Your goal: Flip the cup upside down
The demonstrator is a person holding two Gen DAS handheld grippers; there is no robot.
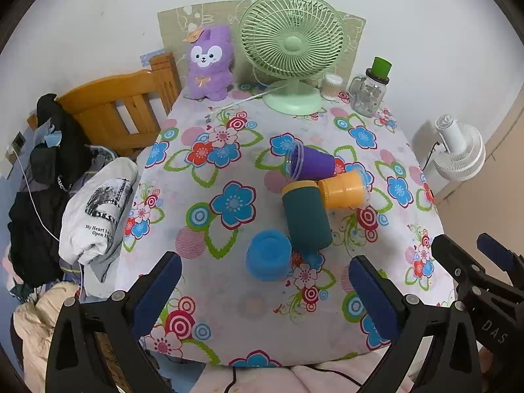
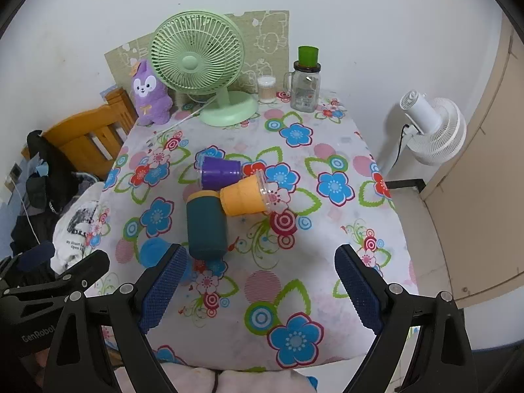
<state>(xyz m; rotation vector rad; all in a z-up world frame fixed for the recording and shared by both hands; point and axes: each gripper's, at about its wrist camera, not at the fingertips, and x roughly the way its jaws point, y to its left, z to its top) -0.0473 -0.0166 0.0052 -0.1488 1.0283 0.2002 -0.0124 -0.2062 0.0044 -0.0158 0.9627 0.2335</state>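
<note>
Floral tablecloth (image 1: 203, 281) holds toppled cups; both grippers, left (image 1: 265, 294) and right (image 2: 262, 288), gape wide: grasp the blue cup (image 1: 268, 255) mid-body, level

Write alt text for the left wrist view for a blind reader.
Four cups cluster on a floral tablecloth: a purple cup, an orange cup and a dark teal cup lie on their sides, and a blue cup stands upside down. The left gripper hangs before them, jaws open and empty.
</note>
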